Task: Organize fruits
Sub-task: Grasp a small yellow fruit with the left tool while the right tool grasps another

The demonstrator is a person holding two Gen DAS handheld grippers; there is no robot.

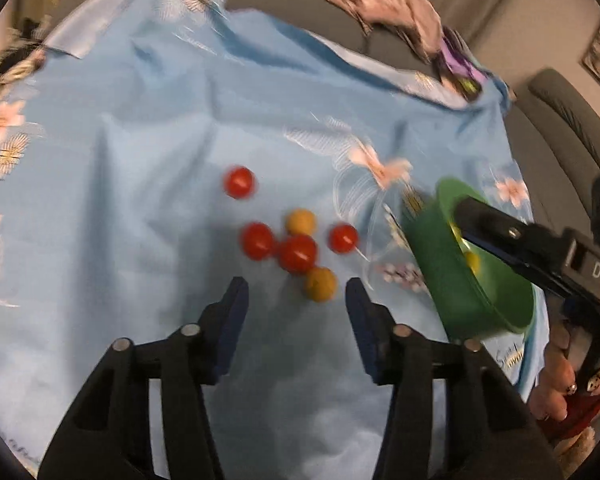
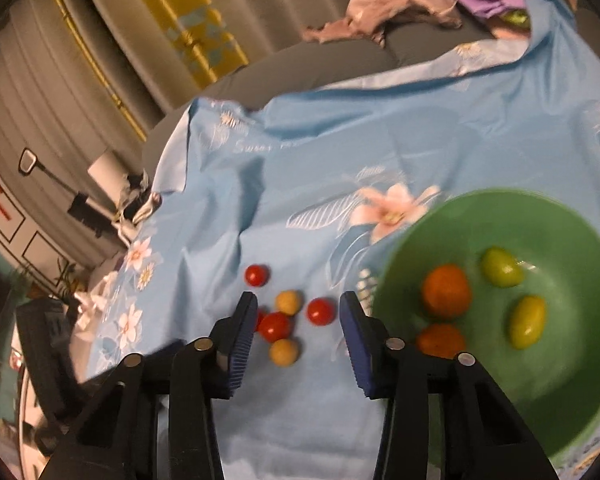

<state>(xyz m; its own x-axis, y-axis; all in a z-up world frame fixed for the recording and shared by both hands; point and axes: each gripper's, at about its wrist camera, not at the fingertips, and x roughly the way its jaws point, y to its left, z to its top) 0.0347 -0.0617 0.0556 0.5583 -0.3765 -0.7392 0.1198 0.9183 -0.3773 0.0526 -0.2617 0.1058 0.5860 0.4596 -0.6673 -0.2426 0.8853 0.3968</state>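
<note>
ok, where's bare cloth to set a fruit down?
Free: cloth left of the tomato cluster, and the near strip under the left gripper. Crowded: the cluster itself, and right of it, where the bowl and right gripper sit.

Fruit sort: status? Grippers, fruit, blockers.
Left gripper open, empty, over the loose cluster. Right gripper open, empty. Six small fruits on the blue cloth; four in the green bowl. Nothing blocking the nearest yellow fruit.
</note>
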